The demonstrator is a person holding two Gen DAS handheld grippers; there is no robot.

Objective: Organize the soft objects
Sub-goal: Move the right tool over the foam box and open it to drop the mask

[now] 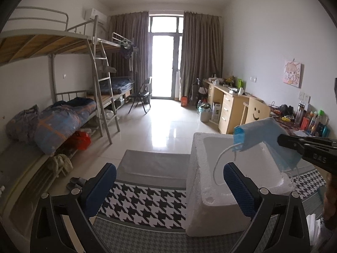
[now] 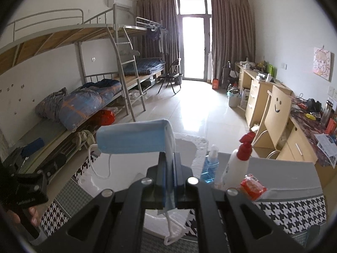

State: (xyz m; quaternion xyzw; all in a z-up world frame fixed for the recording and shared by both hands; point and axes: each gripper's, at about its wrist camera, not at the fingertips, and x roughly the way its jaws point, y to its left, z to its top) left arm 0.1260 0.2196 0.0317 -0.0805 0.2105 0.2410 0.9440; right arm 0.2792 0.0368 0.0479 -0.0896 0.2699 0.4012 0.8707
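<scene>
Right gripper [image 2: 168,168] has its fingers pinched tight on the blue face mask [image 2: 134,139], dangling it over the white foam box [image 1: 236,181] (ear loops hanging loose). Left gripper [image 1: 168,189], fingers spread wide and holding nothing, hovers beside the box above the houndstooth-covered worktop [image 1: 147,202].

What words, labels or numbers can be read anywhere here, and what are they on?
"DAS", roughly, embossed on the right gripper body: blurred, uncertain.
Embossed text on the left gripper body: too blurred to read.
Red packet: print too small to read.
White spray bottle label: unreadable.
Chair back: only a drawn smiley face, no words.
Wall picture: a cartoon, no legible text.
</scene>
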